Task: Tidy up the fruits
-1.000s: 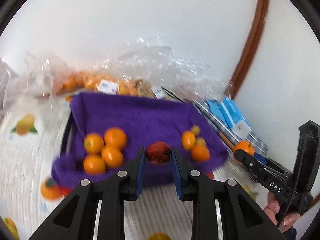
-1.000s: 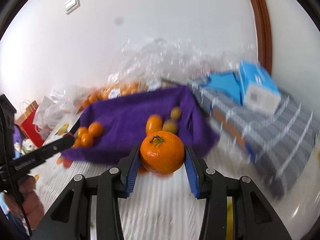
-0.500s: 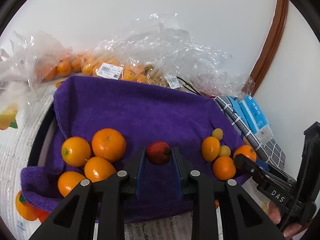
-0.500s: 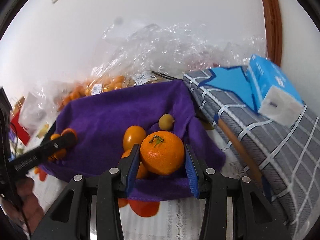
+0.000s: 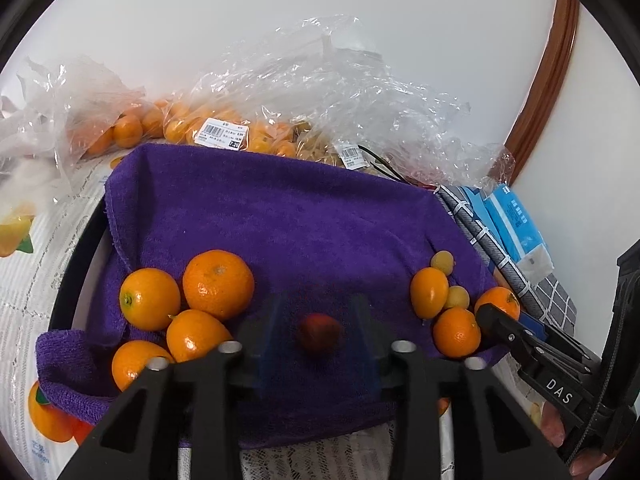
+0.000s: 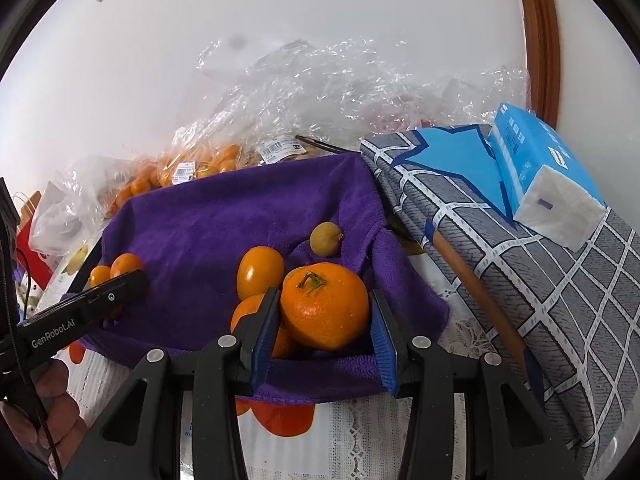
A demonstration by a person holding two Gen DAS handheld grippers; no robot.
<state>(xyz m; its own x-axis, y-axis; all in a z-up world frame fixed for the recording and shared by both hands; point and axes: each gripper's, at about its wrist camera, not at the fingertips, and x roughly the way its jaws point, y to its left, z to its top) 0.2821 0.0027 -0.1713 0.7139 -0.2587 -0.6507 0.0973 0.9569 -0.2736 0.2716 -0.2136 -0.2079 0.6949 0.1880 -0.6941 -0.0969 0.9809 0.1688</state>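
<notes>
A purple towel (image 5: 288, 224) lines a black tray; it also shows in the right wrist view (image 6: 224, 220). My left gripper (image 5: 318, 330) is blurred and stands open, and a small red fruit (image 5: 319, 335) sits loose between its spread fingers over the towel's front. Several oranges (image 5: 218, 284) lie at the towel's left, and a group of oranges and small yellow fruits (image 5: 430, 292) lies at its right. My right gripper (image 6: 322, 320) has parted a little around a large stemmed orange (image 6: 324, 306) that rests on the right group of fruit (image 6: 260, 272).
Clear plastic bags of oranges (image 5: 224, 128) lie behind the tray against the white wall. A grey checked cloth (image 6: 540, 280) with a blue tissue pack (image 6: 544, 176) lies to the right. A fruit-print tablecloth (image 5: 24, 280) covers the table.
Both grippers came forward over the towel. The left gripper opened and let go of the red fruit. The right gripper lowered the orange onto the right pile and loosened.
</notes>
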